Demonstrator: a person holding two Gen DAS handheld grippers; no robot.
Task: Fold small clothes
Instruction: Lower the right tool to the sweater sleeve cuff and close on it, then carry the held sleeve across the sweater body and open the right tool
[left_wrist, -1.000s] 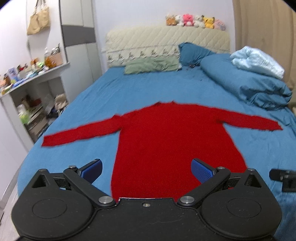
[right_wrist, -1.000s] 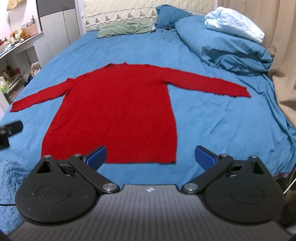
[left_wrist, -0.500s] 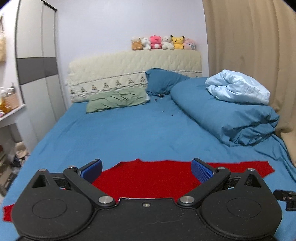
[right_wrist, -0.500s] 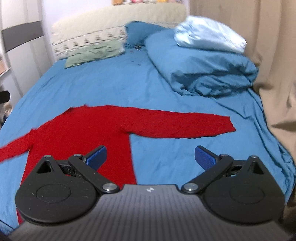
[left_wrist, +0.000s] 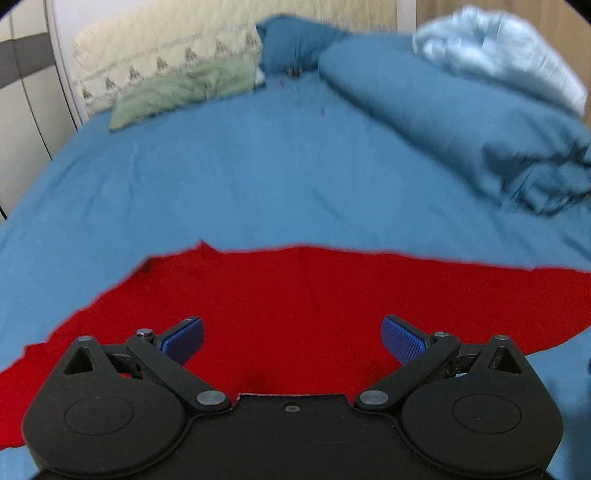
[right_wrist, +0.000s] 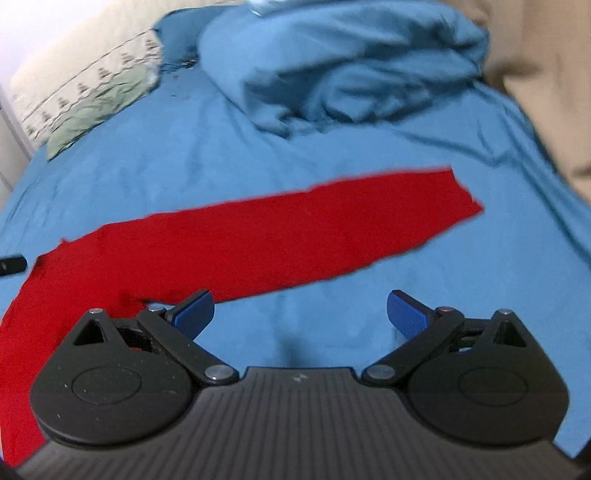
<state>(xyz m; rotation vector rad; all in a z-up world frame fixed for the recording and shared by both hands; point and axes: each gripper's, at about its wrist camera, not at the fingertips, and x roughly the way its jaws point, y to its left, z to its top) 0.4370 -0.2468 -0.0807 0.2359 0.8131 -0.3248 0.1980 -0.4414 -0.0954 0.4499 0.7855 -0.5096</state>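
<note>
A red long-sleeved sweater (left_wrist: 295, 295) lies flat on the blue bed sheet (left_wrist: 258, 184). In the left wrist view its collar and shoulders fill the lower middle, and my left gripper (left_wrist: 293, 338) hovers open over the upper chest with nothing between its blue pads. In the right wrist view the sweater's right sleeve (right_wrist: 295, 229) stretches toward the upper right, ending in a cuff (right_wrist: 458, 199). My right gripper (right_wrist: 301, 312) is open above the sheet just below the sleeve, its left pad (right_wrist: 194, 310) near the armpit. The sweater's lower body is hidden behind both grippers.
A bunched blue duvet (right_wrist: 351, 74) with a pale blue blanket (left_wrist: 498, 62) on top lies at the far right. A green pillow (left_wrist: 184, 90) and a cream headboard (left_wrist: 166, 51) are at the back. A beige curtain (right_wrist: 546, 74) hangs on the right. The other gripper's tip (right_wrist: 11, 264) shows at the left edge.
Both grippers have moved forward up the bed and dropped lower: the left from the hem to the shoulders, the right toward the right sleeve. Both have stayed open.
</note>
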